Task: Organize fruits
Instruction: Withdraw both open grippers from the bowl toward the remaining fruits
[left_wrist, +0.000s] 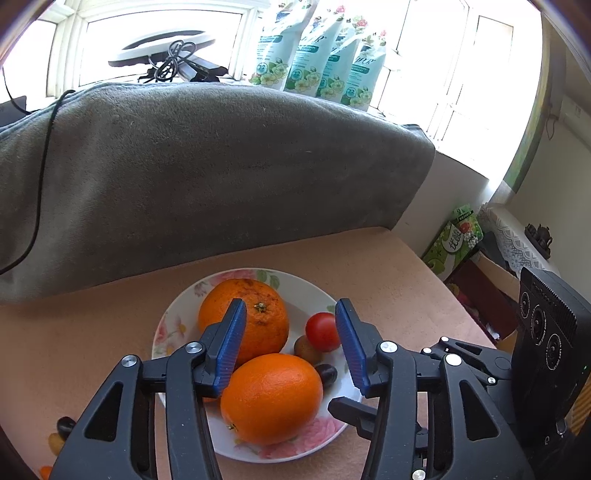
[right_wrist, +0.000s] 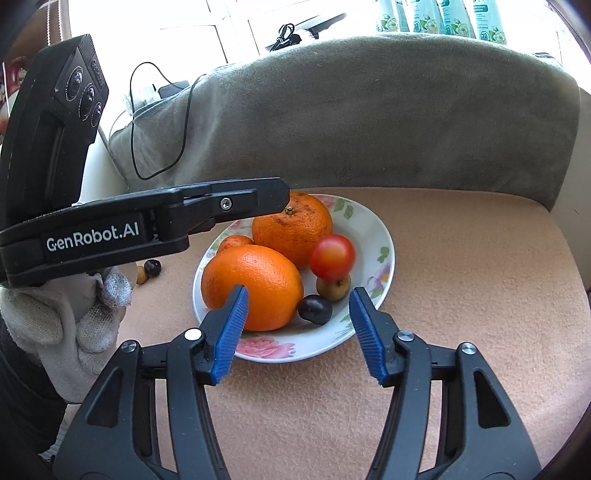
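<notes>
Two released tongs, left (left_wrist: 291, 345) and right (right_wrist: 297, 330), above floral plate (right_wrist: 373, 229) of oranges (right_wrist: 253, 286)

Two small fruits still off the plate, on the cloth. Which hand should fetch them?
Left, probably. The dark fruit and the yellowish one lie on the cloth left of the plate, beside the left tongs. The right tongs, also open and empty, would have to cross the plate.

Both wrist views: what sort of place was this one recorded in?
Probably a lived-in home room by a window. A floral plate of fruit sits on a peach cloth-covered surface, a grey blanket is draped behind it, and refill pouches line the bright windowsill.
</notes>
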